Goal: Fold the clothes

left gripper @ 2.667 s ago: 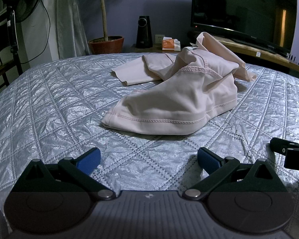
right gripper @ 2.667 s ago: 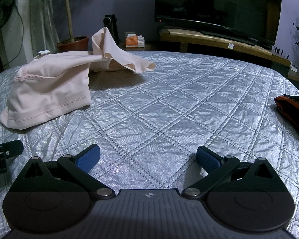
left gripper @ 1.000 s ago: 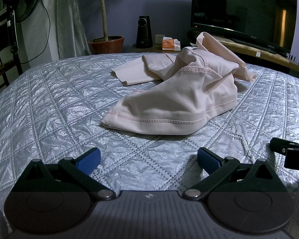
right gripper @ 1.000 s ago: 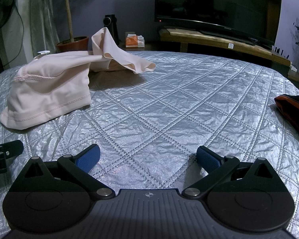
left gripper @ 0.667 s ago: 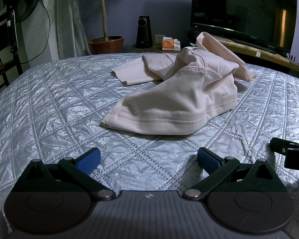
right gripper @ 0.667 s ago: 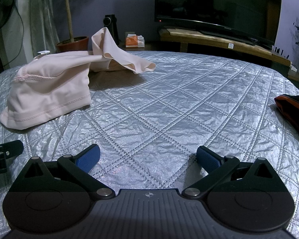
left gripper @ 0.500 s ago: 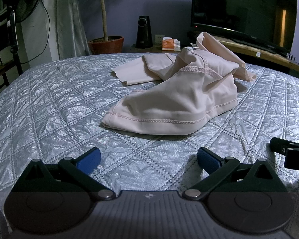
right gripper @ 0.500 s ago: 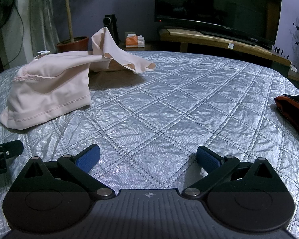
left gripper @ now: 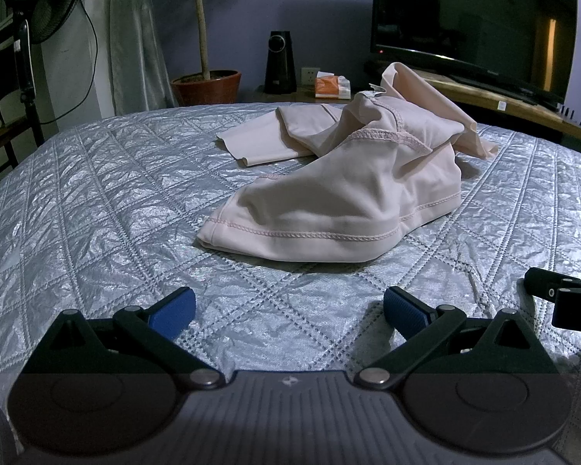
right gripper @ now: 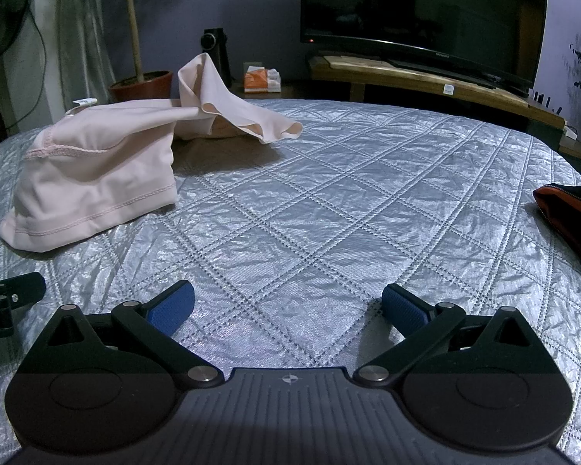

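A crumpled pale pink garment (left gripper: pixel 341 190) lies in a heap on the silver quilted bedspread (left gripper: pixel 97 201), ahead of my left gripper. It also shows at the far left in the right wrist view (right gripper: pixel 97 170). My left gripper (left gripper: pixel 288 310) is open and empty, low over the bedspread, a short way in front of the garment's hem. My right gripper (right gripper: pixel 286 306) is open and empty over bare quilt, to the right of the garment. Each gripper's edge shows in the other's view.
A dark and orange item (right gripper: pixel 569 213) lies at the bed's right edge. Beyond the bed stand a television (right gripper: pixel 422 7) on a wooden bench, a potted plant (left gripper: pixel 207 85), a speaker (left gripper: pixel 279 62), a tissue box (left gripper: pixel 331 87) and a fan (left gripper: pixel 38 4).
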